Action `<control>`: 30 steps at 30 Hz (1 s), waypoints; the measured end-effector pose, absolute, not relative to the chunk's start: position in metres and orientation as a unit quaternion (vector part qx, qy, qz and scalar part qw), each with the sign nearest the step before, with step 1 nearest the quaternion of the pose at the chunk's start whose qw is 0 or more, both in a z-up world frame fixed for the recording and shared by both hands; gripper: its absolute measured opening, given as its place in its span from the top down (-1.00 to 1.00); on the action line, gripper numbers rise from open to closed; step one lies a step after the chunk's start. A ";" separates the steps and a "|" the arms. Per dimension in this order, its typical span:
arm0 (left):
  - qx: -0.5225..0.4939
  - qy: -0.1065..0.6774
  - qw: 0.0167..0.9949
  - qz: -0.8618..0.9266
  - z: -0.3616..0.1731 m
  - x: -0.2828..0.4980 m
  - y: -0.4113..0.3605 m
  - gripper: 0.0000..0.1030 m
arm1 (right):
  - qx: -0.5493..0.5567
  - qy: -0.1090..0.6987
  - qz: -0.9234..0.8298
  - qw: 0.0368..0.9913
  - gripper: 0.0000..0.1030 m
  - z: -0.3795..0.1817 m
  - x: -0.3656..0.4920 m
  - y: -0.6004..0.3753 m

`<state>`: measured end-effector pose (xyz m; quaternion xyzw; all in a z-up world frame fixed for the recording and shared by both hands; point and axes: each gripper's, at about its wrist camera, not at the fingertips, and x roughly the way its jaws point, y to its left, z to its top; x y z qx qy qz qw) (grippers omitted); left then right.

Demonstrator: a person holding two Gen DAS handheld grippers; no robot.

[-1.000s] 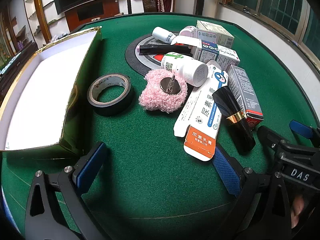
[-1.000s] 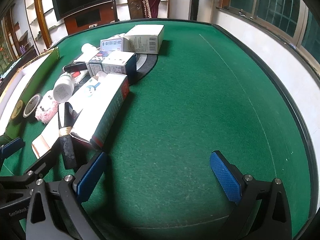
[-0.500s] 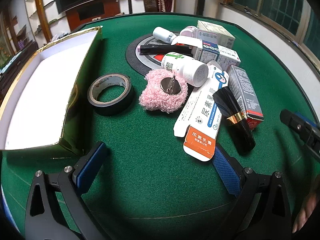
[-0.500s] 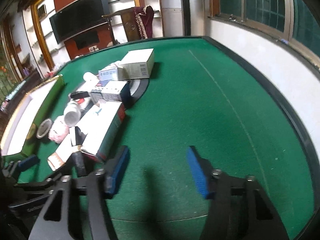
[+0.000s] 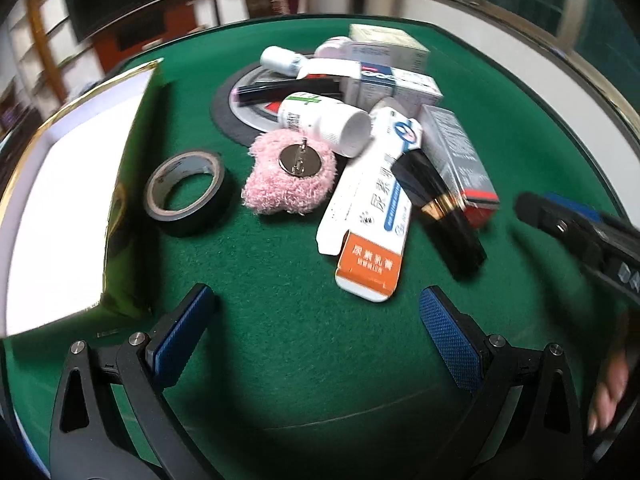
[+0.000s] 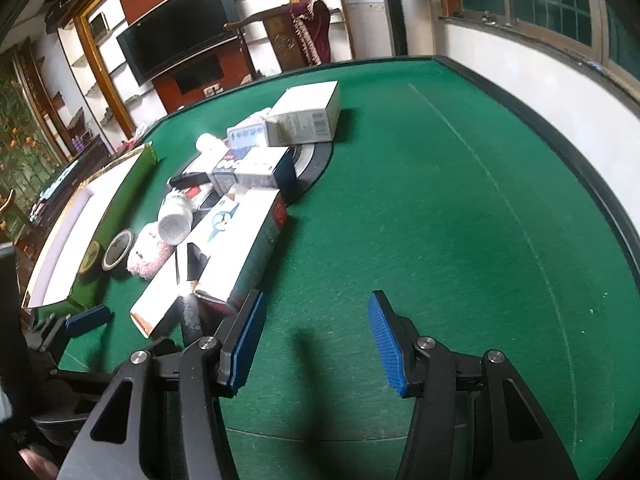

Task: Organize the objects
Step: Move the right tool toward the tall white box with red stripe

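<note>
A pile of objects lies on the green table (image 5: 300,340): a black tape roll (image 5: 186,194), a pink fuzzy brooch (image 5: 289,178), a white bottle (image 5: 324,120), a long white-orange box (image 5: 368,216), a black-gold tube (image 5: 438,210) and a grey box (image 5: 458,160). My left gripper (image 5: 314,332) is open and empty, in front of the pile. My right gripper (image 6: 314,336) is open and empty above bare felt, right of the pile; its tip (image 5: 560,224) shows at the right in the left wrist view.
An open gold-edged box with a white inside (image 5: 60,208) stands at the left. More cartons (image 6: 304,116) and a round black mat (image 5: 228,116) lie at the back of the pile. The table's raised rim (image 6: 560,140) curves along the right.
The right gripper has lifted and tilted up, and its jaws have narrowed. The left gripper has moved a little closer to the pile.
</note>
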<state>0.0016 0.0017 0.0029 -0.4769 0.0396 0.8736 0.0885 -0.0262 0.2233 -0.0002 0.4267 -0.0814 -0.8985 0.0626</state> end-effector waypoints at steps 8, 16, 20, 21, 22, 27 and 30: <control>-0.472 0.063 0.082 0.876 0.018 0.009 -0.016 -0.99 | 0.432 -0.084 -0.895 0.069 -0.05 0.012 -0.041 0.204; -0.421 -0.006 0.104 0.901 0.044 0.002 -0.057 -0.99 | 0.464 -0.047 -0.884 0.030 -0.05 0.010 -0.075 0.175; -0.422 -0.021 0.110 0.900 0.043 -0.003 -0.062 -0.99 | 0.470 -0.022 -0.882 0.020 -0.05 0.012 -0.083 0.164; -0.421 -0.016 0.109 0.900 0.042 -0.001 -0.061 -0.98 | 0.469 -0.019 -0.883 0.024 -0.05 0.012 -0.084 0.163; -0.421 -0.010 0.108 0.901 0.042 0.000 -0.061 -0.97 | 0.471 -0.020 -0.882 0.027 -0.05 0.012 -0.085 0.163; -0.421 -0.009 0.118 0.899 0.043 -0.002 -0.062 -0.96 | 0.469 -0.027 -0.882 0.038 -0.05 0.017 -0.080 0.166; -0.422 0.002 0.120 0.898 0.045 -0.008 -0.059 -0.93 | 0.476 -0.019 -0.878 0.036 -0.07 0.012 -0.083 0.164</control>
